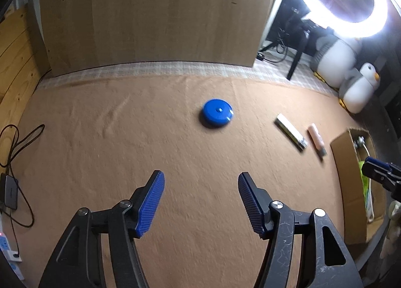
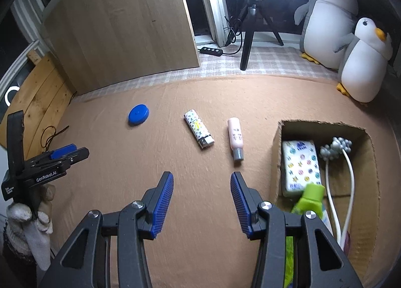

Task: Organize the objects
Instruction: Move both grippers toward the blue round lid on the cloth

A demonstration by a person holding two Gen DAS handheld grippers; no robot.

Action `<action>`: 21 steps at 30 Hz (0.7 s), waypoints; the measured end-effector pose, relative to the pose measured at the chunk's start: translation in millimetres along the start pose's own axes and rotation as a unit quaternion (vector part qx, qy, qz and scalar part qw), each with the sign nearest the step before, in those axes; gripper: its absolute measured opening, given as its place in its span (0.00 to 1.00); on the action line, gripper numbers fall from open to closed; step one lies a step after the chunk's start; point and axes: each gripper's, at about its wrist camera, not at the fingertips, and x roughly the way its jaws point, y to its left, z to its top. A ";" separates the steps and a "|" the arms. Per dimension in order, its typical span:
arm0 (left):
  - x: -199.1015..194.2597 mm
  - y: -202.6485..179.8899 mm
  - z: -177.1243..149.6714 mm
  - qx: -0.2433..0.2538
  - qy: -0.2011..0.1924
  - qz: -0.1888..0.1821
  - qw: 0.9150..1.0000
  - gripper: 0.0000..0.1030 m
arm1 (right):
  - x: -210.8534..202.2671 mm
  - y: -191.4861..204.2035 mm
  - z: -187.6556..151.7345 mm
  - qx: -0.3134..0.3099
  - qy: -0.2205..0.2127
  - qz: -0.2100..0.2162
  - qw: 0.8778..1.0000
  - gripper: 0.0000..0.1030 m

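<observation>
Objects for sorting are spread across a tan felt mat [image 2: 200, 102]: a blue round disc [image 2: 138, 114] lies toward the left, a patterned lighter [image 2: 199, 128] near the middle, and a pink bottle [image 2: 235, 138] with a grey cap just to its right, the 3 well apart from one another. At the mat's right side an open cardboard box [image 2: 278, 157] is seen, holding a tissue pack [image 2: 300, 166], a white-handled massager [image 2: 337, 148] and a green-capped bottle [image 2: 310, 197]; the lower part of that bottle and the box's near corner are hidden behind the right gripper's frame. The right gripper [image 2: 201, 199] is held spread wide with nothing between its blue pads, above bare mat in front of the lighter and pink bottle. The left gripper [image 1: 201, 200] is likewise spread wide and empty, with open mat between it and the disc. Wide bare felt is left at the mat's left and front. The mat's far edge meets a plaid cloth [image 2: 270, 59], on which a wooden panel [image 2: 120, 24] stands upright, with a ring-light tripod [image 2: 248, 34] to its right. 2 plush penguins [image 2: 328, 24] close off the far right corner. In the left wrist view the lighter and pink bottle are blurred, the box is cut by the frame, and cables [image 1: 15, 142] trail off the left edge.
</observation>
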 end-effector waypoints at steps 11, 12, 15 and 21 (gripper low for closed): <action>42.4 -8.7 47.1 0.019 -0.007 0.007 1.000 0.72 | 47.6 -0.9 45.5 0.021 0.028 0.014 0.999 0.42; 46.7 -10.5 49.7 0.023 -0.007 0.009 1.000 0.73 | 53.1 -1.2 48.5 0.024 0.032 0.017 0.999 0.42; 62.3 -16.4 58.0 0.033 -0.002 0.012 0.999 0.73 | 71.1 -0.4 56.6 0.028 0.044 0.018 0.998 0.42; 88.8 -18.5 68.8 0.033 0.009 0.029 0.999 0.73 | 102.2 7.8 65.9 0.010 0.062 0.004 0.998 0.42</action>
